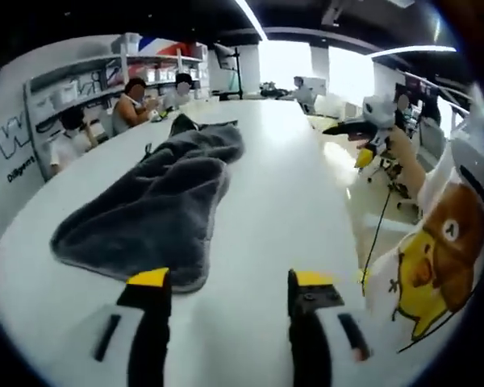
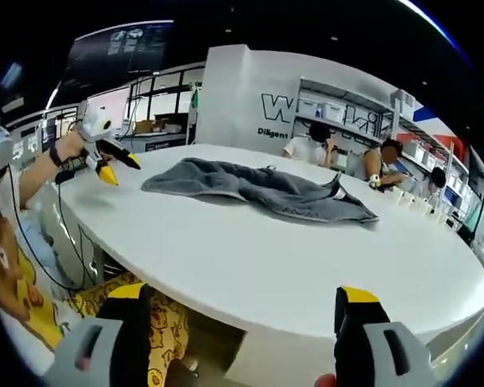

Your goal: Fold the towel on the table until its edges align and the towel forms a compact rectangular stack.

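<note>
Across the left half of the left gripper view, the towel (image 1: 157, 210) lies on the white counter (image 1: 274, 218). It is dark grey, thick and fluffy, and it is not folded: the near part is spread in a broad, rounded flap with a stitched border, and the far part is bunched in soft ridges toward the upper middle of the frame. At the bottom of this view the left claw (image 1: 230, 282) stands wide open, its yellow-tipped jaws well apart, with nothing between them; the left tip is just beside the towel's near edge.

Seen from the right gripper view, the towel (image 2: 254, 189) stretches as a long crumpled strip across the middle of the frame, on the far part of the counter (image 2: 290, 258). The right claw (image 2: 246, 302) at the bottom is also wide open and holds nothing. The left claw (image 2: 113, 165) appears at the upper left of this frame, held in a hand (image 2: 68, 153) above the counter's edge.
</note>
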A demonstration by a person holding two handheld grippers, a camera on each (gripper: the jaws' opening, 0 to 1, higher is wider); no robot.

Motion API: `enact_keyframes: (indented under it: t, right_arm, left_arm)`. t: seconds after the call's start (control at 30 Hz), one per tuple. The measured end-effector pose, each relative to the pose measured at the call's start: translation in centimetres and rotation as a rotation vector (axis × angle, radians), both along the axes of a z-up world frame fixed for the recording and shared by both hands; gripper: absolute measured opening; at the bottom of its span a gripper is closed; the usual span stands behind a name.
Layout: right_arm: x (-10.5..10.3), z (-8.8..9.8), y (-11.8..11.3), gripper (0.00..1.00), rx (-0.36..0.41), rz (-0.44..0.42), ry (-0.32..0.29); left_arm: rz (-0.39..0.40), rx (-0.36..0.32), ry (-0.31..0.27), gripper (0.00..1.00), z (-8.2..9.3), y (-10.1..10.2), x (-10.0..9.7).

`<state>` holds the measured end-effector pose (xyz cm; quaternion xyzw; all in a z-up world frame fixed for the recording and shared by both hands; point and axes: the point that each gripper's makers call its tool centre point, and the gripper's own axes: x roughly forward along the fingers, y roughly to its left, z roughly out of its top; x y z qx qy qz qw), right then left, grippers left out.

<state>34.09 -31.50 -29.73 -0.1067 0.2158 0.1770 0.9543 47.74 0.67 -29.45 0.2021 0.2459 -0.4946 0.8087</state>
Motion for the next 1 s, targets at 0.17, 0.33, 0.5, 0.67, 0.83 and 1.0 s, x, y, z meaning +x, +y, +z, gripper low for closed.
enact_keyframes:
  t: [0.17,0.33,0.5,0.67,0.83,1.0]
  right_arm:
    - [-0.3,-0.4,-0.3,0.99,0.002,-0.005,0.008]
    - [-0.6,-0.5,-0.9,0.99,0.004,-0.020,0.007]
    - [-0.8,-0.7,-1.4,0.98,0.005,-0.027,0.010]
    - [-0.9,-0.8,-1.7,0.98,0.007,-0.031,0.013]
    - [-1.1,-0.8,-1.8,0.98,0.011,-0.033,0.011]
    - [-1.2,-1.1,-1.5,0.98,0.017,-0.031,0.015]
  left_arm:
    - [-0.015,0.090,0.025,0.46,-1.9,-0.6,2.2]
    - [-0.027,0.132,0.041,0.37,-3.1,-1.1,3.1]
    - [-0.027,0.149,0.052,0.34,-3.7,-1.6,3.5]
    - [-0.012,0.145,0.072,0.30,-4.2,-1.6,3.9]
    - [0.003,0.133,0.100,0.24,-4.3,-1.5,4.4]
    - [0.035,0.130,0.097,0.12,-4.4,-1.0,4.9]
